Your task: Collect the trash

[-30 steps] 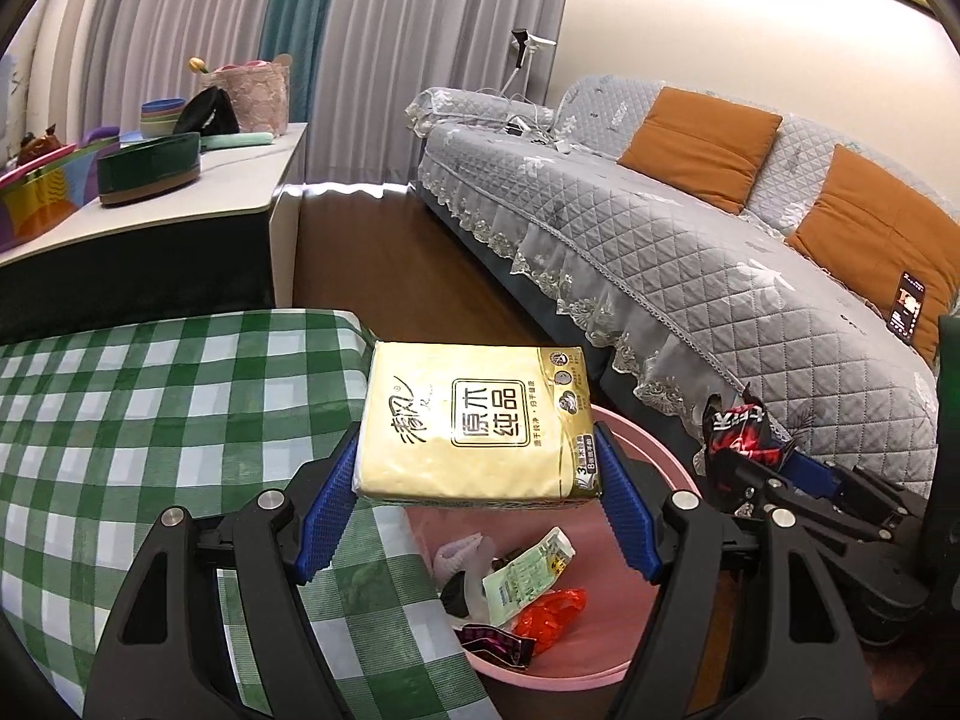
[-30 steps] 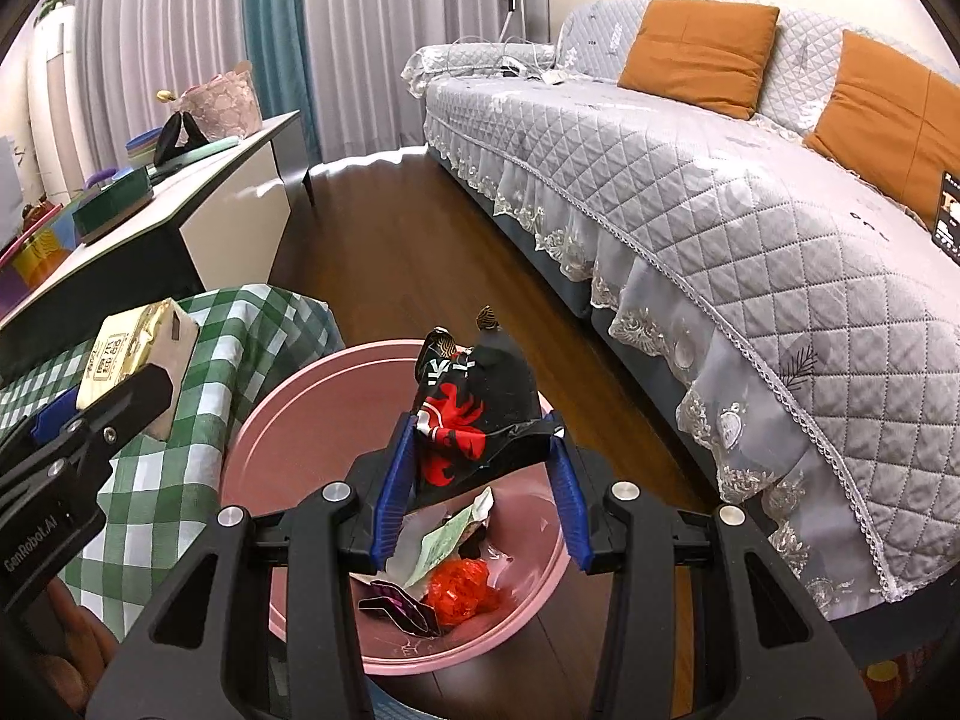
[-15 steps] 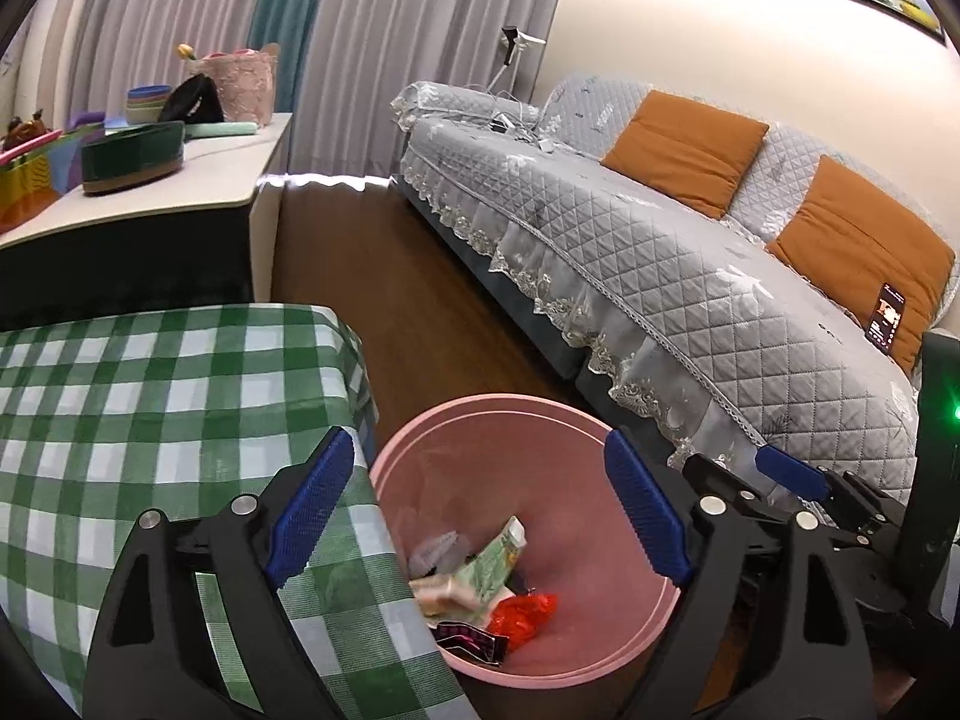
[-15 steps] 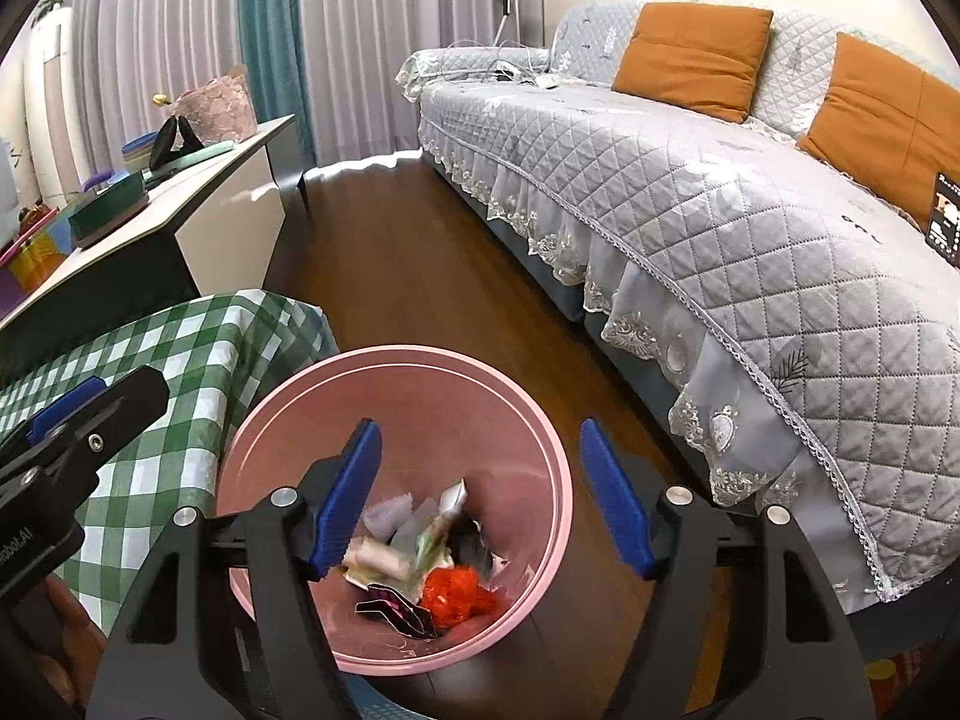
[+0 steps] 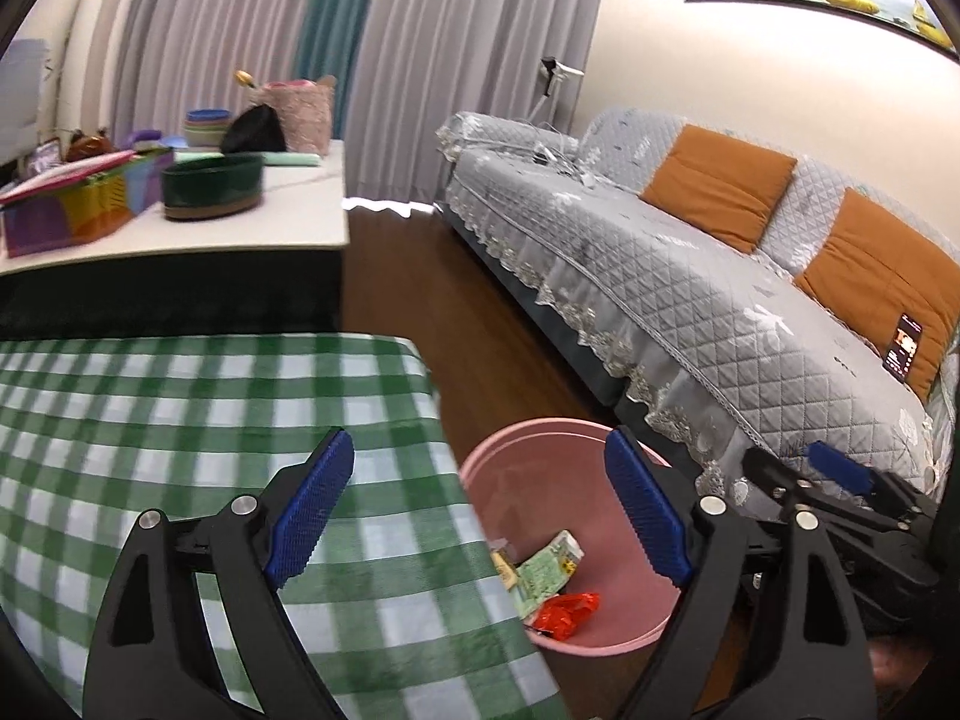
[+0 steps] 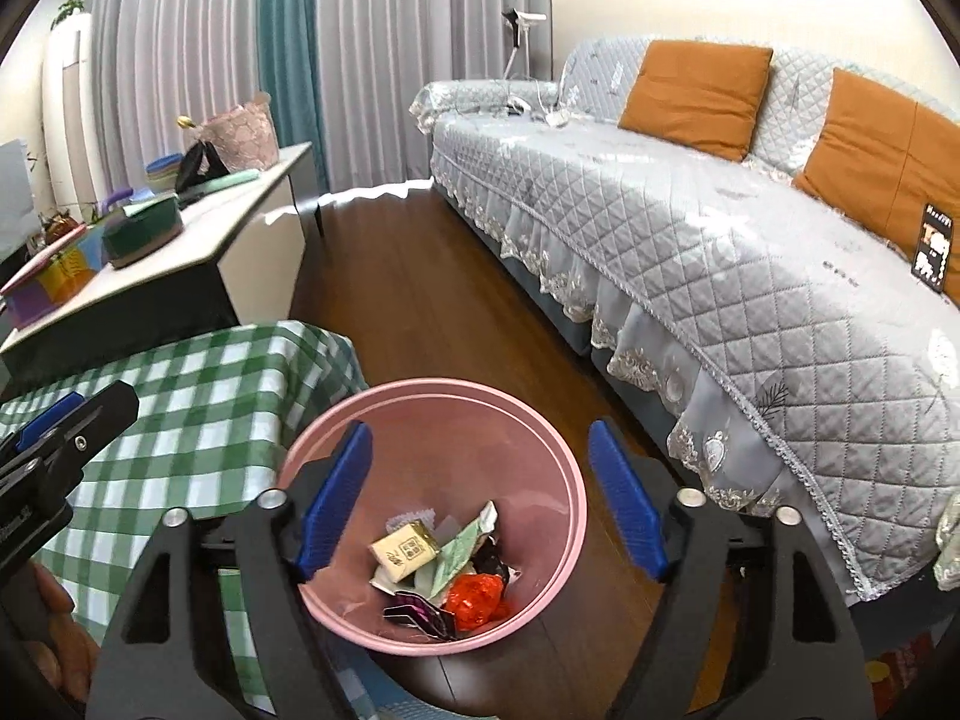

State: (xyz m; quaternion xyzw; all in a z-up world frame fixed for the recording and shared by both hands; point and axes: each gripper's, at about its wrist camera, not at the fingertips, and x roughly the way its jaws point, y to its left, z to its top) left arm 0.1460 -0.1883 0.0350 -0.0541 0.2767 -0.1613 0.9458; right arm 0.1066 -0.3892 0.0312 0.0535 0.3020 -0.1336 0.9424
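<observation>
Trash sits in the pink bin point(image 6: 543, 450) on the floor: yellow tissue pack point(image 6: 405, 551), green wrapper point(image 6: 459, 552), red wrapper point(image 6: 477, 594). Your right gripper point(image 6: 480, 501) hangs over it, jaws opening, nothing between them; left gripper point(image 5: 474, 510) is wide and empty. Lift both clear of the rim before turning away. Checked tablecloth point(image 5: 150, 396) beside the bin looks bare; grey sofa point(image 6: 690, 228) across the wood floor.
</observation>
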